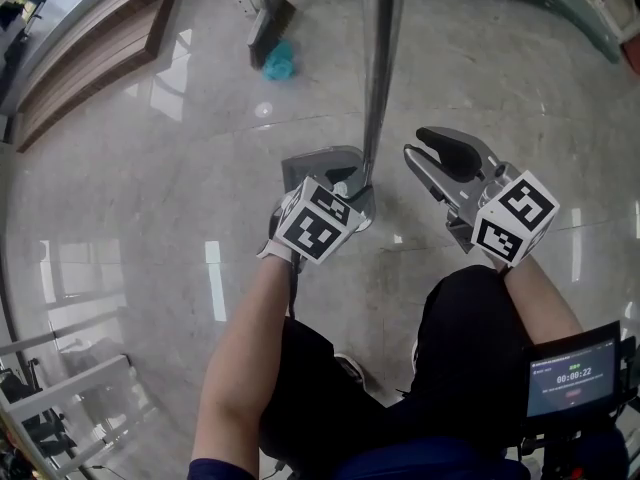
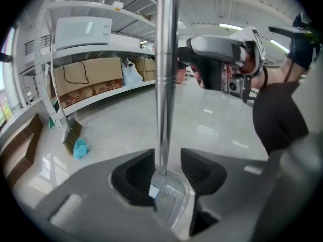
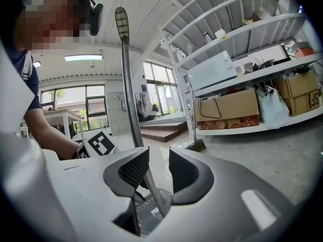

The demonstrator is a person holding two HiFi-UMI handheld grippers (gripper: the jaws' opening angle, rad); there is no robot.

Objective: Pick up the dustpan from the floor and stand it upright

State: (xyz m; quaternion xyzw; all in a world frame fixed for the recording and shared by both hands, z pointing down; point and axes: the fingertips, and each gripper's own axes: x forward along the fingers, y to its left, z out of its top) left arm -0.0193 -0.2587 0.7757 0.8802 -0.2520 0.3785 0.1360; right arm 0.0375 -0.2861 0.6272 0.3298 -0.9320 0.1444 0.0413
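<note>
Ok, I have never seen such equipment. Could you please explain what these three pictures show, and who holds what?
There is no robot here. A person holds a hand-operated two-jaw gripper in each hand. The head view comes from a camera on the person's head, looking down at the floor. The other two views come from cameras riding on each gripper, looking along its jaws. The long metal handle belongs to a dustpan, which stands upright. The left gripper has its jaws apart around the handle, low down, and is not clamping it. The right gripper is open and empty, beside the handle. Farther off, a broom and a blue cloth are by the shelves.
</note>
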